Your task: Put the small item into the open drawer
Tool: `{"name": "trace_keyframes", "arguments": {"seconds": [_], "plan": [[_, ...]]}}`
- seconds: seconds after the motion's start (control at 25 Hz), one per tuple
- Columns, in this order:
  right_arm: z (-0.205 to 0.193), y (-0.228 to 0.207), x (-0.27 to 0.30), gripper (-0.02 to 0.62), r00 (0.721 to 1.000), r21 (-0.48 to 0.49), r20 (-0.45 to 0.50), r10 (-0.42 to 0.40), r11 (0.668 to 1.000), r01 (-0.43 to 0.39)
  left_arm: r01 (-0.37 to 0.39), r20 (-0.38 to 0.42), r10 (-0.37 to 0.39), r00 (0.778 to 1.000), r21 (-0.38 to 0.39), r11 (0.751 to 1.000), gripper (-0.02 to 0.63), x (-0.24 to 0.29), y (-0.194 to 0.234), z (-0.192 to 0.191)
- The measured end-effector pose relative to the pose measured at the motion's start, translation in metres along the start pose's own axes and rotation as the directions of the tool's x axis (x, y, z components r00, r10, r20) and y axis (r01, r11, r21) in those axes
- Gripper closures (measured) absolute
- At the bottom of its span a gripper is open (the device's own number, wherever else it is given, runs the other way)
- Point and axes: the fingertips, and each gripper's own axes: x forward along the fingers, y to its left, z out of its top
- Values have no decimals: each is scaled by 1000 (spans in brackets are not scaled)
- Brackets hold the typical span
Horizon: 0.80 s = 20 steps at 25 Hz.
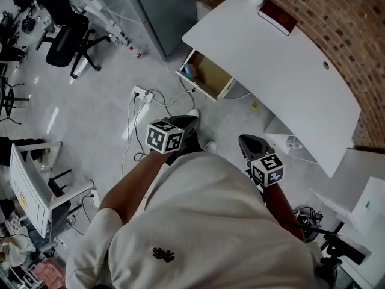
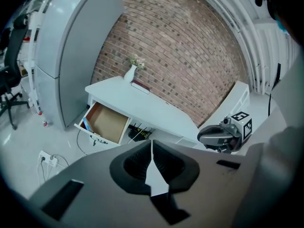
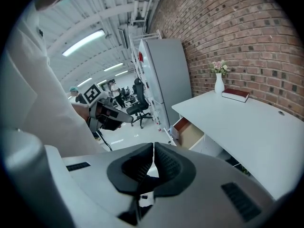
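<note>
Left gripper [image 2: 152, 143] and right gripper [image 3: 153, 147] held clear, fingers together on nothing; open drawer [image 2: 108, 123] at left end of surface [image 2: 142, 103] holds blue item [image 2: 85, 123], likely done.

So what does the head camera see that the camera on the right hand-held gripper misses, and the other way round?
Only the head view shows the power strip on the floor and the right hand-held gripper from outside. Only the right gripper view shows the ceiling lights and that gripper's own jaws, closed together with nothing between them. Both show the white desk, its open drawer, the red book, the brick wall and the left hand-held gripper.
</note>
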Motion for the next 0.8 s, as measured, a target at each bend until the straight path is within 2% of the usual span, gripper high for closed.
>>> {"name": "trace_keyframes", "arguments": {"seconds": [0.16,0.8], "plan": [[5,5,-6,561,1000,-24,17,5,1000,-5,7,-7,-7,1000,39,999,574,-7,-15,-2],[0,8,-19,561,999,-21,31,-6,1000,6,24,-22,-22,1000,85,996,574,-9,-37,-5]]}}
